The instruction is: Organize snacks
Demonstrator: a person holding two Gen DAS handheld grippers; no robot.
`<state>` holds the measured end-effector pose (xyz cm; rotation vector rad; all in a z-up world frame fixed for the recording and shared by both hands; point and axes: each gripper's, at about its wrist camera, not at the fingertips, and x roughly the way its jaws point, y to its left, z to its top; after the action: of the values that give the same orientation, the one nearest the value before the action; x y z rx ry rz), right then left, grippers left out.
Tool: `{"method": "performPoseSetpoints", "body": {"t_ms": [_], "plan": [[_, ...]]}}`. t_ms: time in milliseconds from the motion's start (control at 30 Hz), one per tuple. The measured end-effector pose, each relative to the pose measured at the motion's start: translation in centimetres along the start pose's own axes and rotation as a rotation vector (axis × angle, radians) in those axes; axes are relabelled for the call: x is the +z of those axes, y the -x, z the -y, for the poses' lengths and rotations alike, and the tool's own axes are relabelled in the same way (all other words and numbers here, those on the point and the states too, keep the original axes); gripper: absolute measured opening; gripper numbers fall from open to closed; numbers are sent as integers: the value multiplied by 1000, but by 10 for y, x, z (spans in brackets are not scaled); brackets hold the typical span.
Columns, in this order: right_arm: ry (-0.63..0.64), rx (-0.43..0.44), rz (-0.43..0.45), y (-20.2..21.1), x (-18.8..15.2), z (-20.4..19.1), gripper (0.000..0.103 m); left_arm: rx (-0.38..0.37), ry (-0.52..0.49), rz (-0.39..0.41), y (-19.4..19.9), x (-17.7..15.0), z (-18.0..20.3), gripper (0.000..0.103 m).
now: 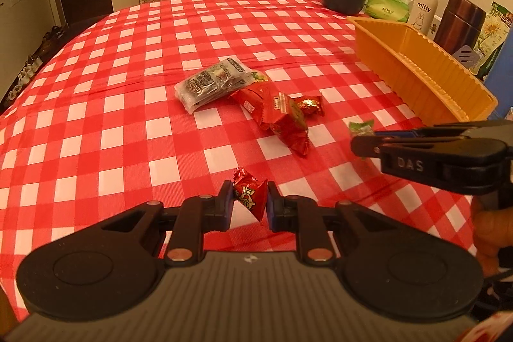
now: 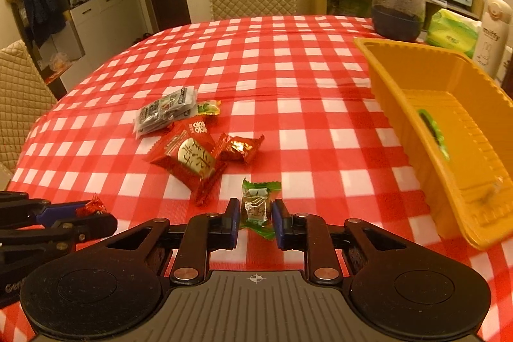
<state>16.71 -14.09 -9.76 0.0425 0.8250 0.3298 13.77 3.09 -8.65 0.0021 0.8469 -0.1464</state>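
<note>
- Between the fingers of my left gripper [image 1: 249, 203] sits a red foil candy [image 1: 250, 194], clamped tight, its long axis running upright from a twisted end at the far top to a pointed end near me.
- My right gripper [image 2: 255, 221] is closed on a green-wrapped candy [image 2: 256, 204]; its length runs away from me, green frills at the far and near ends.
- Both tools point forward and downward over the checked tablecloth [image 1: 128, 124], left one at the near left, right one beside it on the right.
- Farther out on the cloth lie the rest: a clear pack of dark sachets [image 2: 166, 112], a big red packet [image 2: 189, 159] and a red-gold sweet [image 2: 240, 148].
- On the right stands the yellow tray [image 2: 413, 104], long axis running near to far, a green snack [image 2: 433, 130] inside.
</note>
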Motion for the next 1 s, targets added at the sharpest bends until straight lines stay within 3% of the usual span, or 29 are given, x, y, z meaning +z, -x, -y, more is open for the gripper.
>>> {"method": "performPoseSetpoints", "body": {"t_ms": [533,1000], "plan": [[-28,-7,52,84,-18,0,22,18,7,35,59,-9,31,18],[-34,-11,105,130,-24,4,22,10,1,73,92,-10,50,18]]}}
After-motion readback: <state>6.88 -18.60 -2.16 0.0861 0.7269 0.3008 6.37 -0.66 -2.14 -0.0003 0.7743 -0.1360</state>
